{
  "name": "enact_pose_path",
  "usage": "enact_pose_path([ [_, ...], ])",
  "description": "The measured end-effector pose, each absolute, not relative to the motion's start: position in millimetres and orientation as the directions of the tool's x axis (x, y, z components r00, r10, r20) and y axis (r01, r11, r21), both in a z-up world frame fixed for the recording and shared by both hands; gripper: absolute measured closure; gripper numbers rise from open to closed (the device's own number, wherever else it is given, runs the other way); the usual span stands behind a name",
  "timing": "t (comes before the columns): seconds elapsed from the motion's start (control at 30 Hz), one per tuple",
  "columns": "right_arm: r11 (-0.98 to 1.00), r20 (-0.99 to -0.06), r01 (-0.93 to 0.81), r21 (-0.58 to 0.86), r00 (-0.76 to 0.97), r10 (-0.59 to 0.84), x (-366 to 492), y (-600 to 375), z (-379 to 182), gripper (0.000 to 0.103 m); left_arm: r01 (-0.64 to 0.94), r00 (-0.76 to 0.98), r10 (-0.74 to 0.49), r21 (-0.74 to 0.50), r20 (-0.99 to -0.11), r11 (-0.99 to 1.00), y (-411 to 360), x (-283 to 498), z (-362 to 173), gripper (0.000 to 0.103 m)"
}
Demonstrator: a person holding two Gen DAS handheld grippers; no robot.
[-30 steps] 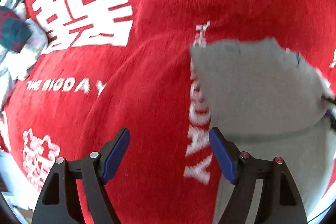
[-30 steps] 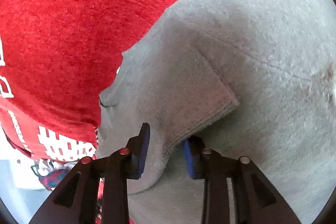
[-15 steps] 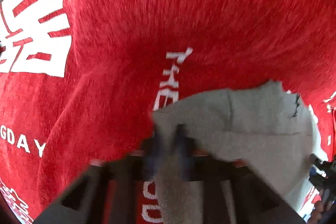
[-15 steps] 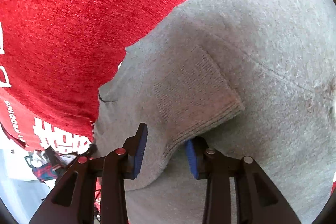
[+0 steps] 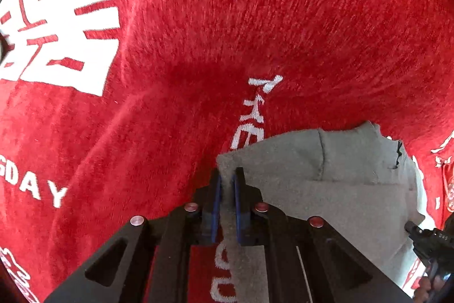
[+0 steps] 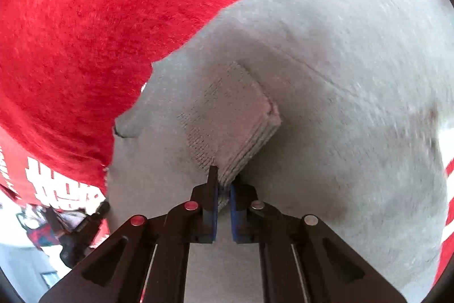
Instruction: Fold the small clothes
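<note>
While both tools point steeply down at a grey garment (image 5: 340,189) spread over a red cloth (image 5: 227,19), each is clenched on a part of it. The left tool (image 5: 226,178) has its blue pads pinched on the garment's corner, the grey edge rising up between them; its jaws have just closed, and the fabric sits in the narrow gap. Ahead of this tool and to its left the red cloth runs on, printed with white letters and a large white character. To its right the garment lies flat, with a seam and a folded edge farther out, and at the far right a dark piece of the other tool shows at the garment's border.

The right tool (image 6: 224,183) grips the ribbed cuff (image 6: 227,127) of the same garment (image 6: 340,104). The cuff stands up from the fabric just ahead of the fingertips, its lower edge caught between the pads. These jaws have just closed too, onto the ribbed hem. Beyond and to the right of this tool the grey fabric fills most of the view, slightly blurred. To its left the red cloth shows again, and low at the left edge lies a small heap of patterned clothes (image 6: 39,229), well apart from the tool.
</note>
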State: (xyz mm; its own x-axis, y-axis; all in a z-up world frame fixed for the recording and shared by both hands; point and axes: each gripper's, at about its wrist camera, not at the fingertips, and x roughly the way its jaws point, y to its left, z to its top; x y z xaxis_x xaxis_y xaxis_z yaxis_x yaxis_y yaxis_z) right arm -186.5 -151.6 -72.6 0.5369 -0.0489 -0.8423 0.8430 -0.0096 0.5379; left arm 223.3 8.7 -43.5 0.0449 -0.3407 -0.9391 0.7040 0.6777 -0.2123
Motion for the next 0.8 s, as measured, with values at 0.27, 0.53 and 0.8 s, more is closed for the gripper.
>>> enact_pose_path([
  [0.27,0.037,-0.942,0.947,0.320,0.322,-0.092,-202.8,-152.0,-48.5,0.095,0.764,0.161,-0.276,-0.058,-0.948,0.643,17.7,197.2,-1.8,0.094],
  [0.53,0.036,-0.941,0.942,0.332,0.334,-0.060,-237.6,-151.3,-36.4,0.090,0.823,0.134,-0.268,-0.043,-0.954,0.567,29.0,123.5,16.3,0.094],
  [0.8,0.034,-0.922,0.921,0.387,0.388,-0.020,-258.2,-139.0,-32.1,0.059,0.856,0.100,-0.230,-0.034,-0.968,0.515,-0.5,52.6,18.0,0.059],
])
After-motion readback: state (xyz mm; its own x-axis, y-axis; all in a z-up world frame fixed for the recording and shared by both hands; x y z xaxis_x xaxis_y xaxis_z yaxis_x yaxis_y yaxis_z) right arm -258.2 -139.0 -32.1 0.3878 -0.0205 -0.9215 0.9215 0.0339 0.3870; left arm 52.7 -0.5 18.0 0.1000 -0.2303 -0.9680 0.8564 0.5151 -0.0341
